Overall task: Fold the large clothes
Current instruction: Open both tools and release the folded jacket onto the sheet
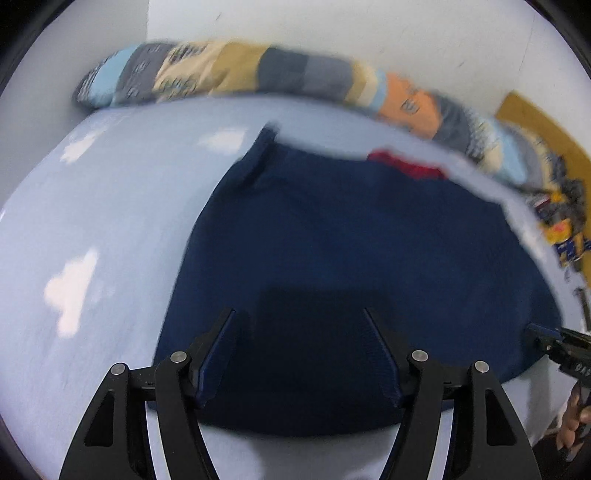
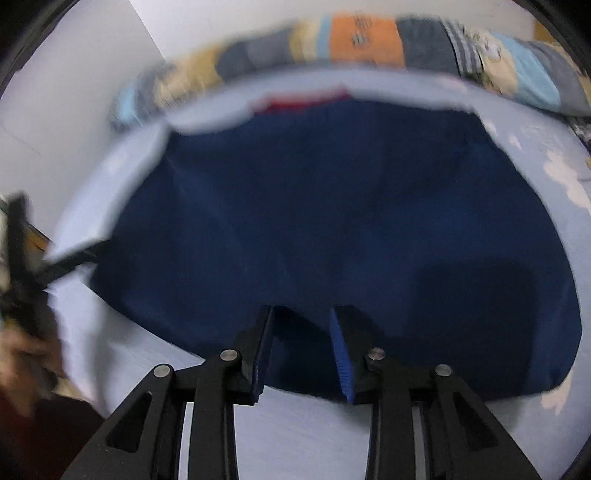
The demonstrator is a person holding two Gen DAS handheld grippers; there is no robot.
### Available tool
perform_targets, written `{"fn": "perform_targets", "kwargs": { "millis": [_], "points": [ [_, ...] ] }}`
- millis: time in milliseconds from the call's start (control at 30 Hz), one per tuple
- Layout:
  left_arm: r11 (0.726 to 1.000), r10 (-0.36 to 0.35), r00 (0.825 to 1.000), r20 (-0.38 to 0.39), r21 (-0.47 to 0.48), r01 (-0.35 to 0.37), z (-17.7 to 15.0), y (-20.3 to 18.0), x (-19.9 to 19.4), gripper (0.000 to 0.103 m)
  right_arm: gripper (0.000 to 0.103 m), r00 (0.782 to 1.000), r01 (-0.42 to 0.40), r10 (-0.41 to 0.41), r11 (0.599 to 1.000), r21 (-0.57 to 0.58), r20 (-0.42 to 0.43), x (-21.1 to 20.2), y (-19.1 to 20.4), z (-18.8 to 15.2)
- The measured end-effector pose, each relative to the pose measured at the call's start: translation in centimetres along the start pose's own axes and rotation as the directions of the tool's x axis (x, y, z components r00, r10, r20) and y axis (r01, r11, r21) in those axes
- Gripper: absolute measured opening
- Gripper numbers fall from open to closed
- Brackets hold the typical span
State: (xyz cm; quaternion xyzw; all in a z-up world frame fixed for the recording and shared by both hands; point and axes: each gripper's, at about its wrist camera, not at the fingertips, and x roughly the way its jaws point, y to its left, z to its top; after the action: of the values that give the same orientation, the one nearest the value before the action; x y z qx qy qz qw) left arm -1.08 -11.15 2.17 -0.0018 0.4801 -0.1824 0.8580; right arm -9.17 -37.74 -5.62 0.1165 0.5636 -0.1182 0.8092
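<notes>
Left wrist view: navy garment lies spread flat on a pale blue bedsheet with white cloud prints. It covers the middle of the bed and reaches down to the near edge. A red patch shows at the garment's far edge, partly under a light blue flap of cloth; what it belongs to cannot be told. A patchwork quilt is rolled along the far edge of the bed against a white wall.

Left gripper hovers over the near part of the garment, fingers spread wide, nothing between them. Contact with the fabric cannot be told; frame is motion-blurred.

At the right edge of this view the right gripper reaches the garment's near right corner, with part of a hand below it.

Right wrist view: right gripper sits over the garment's near edge, its blue-padded fingers parted with a moderate gap. Navy fabric shows in the gap, but a pinch is not evident. Left gripper appears blurred at the left edge of this view.
</notes>
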Motion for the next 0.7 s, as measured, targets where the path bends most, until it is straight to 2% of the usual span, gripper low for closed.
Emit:
{"fn": "perform_targets", "kwargs": {
  "millis": [33, 67, 133, 167, 233, 300, 400, 467, 533, 633, 700],
  "points": [
    [0.999, 0.041, 0.998, -0.057, -0.008, -0.042, -0.4, 0.4, 1.0, 0.067, 0.031, 1.000, -0.009, 0.009, 1.000, 0.016, -0.020, 0.4, -0.7, -0.4],
    [0.999, 0.035, 0.995, -0.091, -0.023, -0.037, -0.6, 0.7, 1.9, 0.067, 0.031, 0.999, -0.029, 0.031, 0.997, 0.073, -0.020, 0.2, -1.8, -0.7],
    [0.999, 0.033, 0.997, -0.068, -0.037, -0.036, -0.3, 0.5, 1.4, 0.067, 0.034, 1.000, -0.023, 0.021, 0.991, 0.128, 0.011, -1.4, -2.8, -1.0],
    [0.998, 0.037, 0.998, -0.050, -0.046, -0.040, -0.3, 0.2, 0.8, 0.065, 0.036, 0.998, -0.019, 0.011, 0.989, 0.143, 0.060, -3.2, -3.6, -1.4],
    [0.995, -0.036, 0.999, -0.005, -0.098, 0.035, -1.0, 0.2, -1.3, 0.065, 0.037, 0.995, -0.022, 0.005, 0.985, 0.173, 0.101, -5.3, -4.6, -2.2],
    [0.980, -0.124, 0.988, 0.089, -0.145, 0.136, -1.0, -0.4, -3.9, 0.067, 0.041, 0.985, -0.084, 0.042, 0.965, 0.248, 0.170, -7.8, -7.0, -3.4],
    [0.967, -0.168, 0.975, 0.144, -0.168, 0.191, -1.5, -1.3, -5.6, 0.068, 0.048, 0.968, -0.169, 0.072, 0.892, 0.418, 0.239, -9.8, -11.5, -5.0],
    [0.963, -0.186, 0.975, 0.121, -0.176, 0.206, -1.7, -2.4, -5.1, 0.069, 0.048, 0.951, -0.264, 0.127, 0.809, 0.526, 0.282, -9.9, -14.7, -6.3],
    [0.964, -0.193, 0.977, 0.088, -0.171, 0.205, -1.9, -3.6, -4.2, 0.069, 0.048, 0.944, -0.300, 0.148, 0.758, 0.579, 0.295, -9.4, -16.3, -7.1],
    [0.965, -0.199, 0.978, 0.063, -0.163, 0.207, -1.8, -5.2, -3.3, 0.069, 0.048, 0.939, -0.326, 0.174, 0.722, 0.611, 0.296, -9.1, -17.1, -7.6],
    [0.965, -0.205, 0.977, 0.054, -0.156, 0.211, -2.1, -4.9, -3.2, 0.069, 0.048, 0.943, -0.314, 0.165, 0.732, 0.604, 0.290, -9.1, -16.8, -7.7]
  ]
}}
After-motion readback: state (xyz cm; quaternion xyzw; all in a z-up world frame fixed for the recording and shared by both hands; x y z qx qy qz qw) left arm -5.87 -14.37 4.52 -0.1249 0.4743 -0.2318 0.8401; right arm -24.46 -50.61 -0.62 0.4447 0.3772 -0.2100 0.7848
